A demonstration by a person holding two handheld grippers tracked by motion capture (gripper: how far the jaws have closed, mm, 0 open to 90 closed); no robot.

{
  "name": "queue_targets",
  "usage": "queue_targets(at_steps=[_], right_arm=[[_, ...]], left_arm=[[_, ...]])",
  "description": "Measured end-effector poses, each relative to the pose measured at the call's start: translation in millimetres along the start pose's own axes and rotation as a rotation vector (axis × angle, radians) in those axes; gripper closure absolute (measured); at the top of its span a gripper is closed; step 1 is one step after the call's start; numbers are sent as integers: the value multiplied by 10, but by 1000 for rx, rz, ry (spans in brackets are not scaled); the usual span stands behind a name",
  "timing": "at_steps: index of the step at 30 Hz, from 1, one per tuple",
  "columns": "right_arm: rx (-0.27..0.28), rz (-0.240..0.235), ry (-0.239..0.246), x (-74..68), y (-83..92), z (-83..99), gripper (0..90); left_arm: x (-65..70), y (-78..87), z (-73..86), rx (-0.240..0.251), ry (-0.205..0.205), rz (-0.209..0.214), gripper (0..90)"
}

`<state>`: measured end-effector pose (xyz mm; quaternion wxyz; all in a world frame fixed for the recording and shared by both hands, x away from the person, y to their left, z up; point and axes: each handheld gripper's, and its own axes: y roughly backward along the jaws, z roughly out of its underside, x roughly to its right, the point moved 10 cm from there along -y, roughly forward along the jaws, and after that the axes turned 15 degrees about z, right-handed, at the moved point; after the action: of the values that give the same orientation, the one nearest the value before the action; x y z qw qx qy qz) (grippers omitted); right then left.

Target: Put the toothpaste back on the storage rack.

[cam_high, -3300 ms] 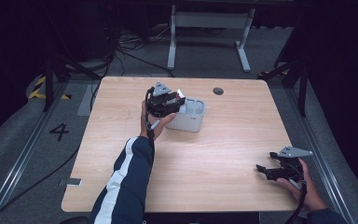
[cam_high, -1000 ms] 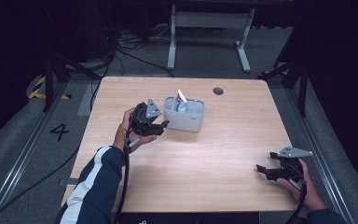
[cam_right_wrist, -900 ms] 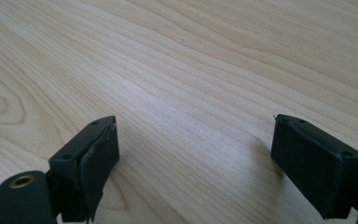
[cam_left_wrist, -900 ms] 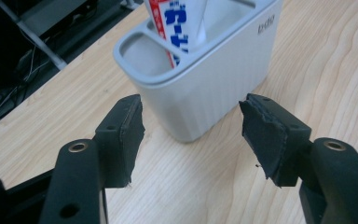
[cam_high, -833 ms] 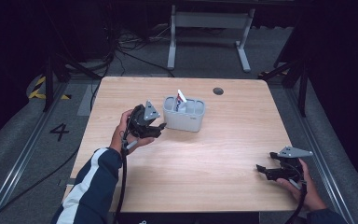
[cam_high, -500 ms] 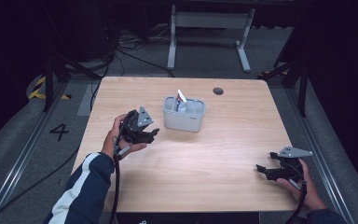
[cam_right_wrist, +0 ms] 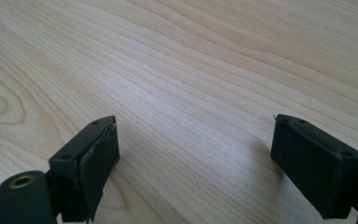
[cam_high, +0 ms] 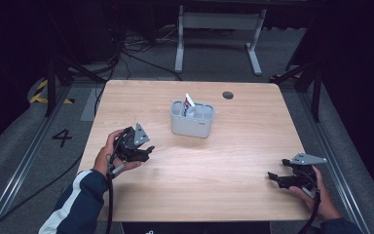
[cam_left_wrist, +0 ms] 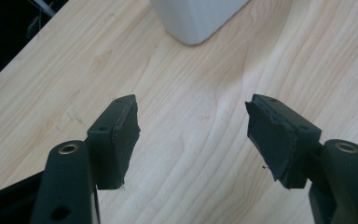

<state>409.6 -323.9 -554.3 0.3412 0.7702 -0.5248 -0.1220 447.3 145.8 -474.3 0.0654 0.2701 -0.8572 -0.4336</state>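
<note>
A grey compartmented holder (cam_high: 192, 118) stands near the middle of the wooden table (cam_high: 233, 161), with a white tube with red and blue print (cam_high: 189, 105) upright in its left compartment. My left gripper (cam_high: 146, 150) hovers low over the table to the holder's front left; its jaws have just been opening and nothing is between them (cam_left_wrist: 191, 135). The holder's lower corner (cam_left_wrist: 196, 21) shows beyond the jaws. My right gripper (cam_high: 275, 178) rests near the table's front right edge, open and empty (cam_right_wrist: 193, 154) over bare wood.
A round dark grommet (cam_high: 228, 95) sits in the table's far right part. Behind the table stand a white frame leg (cam_high: 180, 39) and floor cables (cam_high: 126, 46). A floor mark "4" (cam_high: 61, 137) lies to the left.
My left hand has drawn back from the holder toward the table's front left and sunk lower. The tube stays in the holder. The right hand has kept still.
</note>
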Motion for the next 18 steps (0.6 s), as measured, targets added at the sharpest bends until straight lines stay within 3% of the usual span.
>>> queue_targets(at_steps=[10,16,18], right_arm=[[0,0,0,0,0,0,154],[0,0,0,0,0,0,154],[0,0,0,0,0,0,154]], left_arm=[[55,57,367,-55,5,-23,327],[115,76,568,-62,15,-19,309],[132,78,658,-67,37,-13,305]])
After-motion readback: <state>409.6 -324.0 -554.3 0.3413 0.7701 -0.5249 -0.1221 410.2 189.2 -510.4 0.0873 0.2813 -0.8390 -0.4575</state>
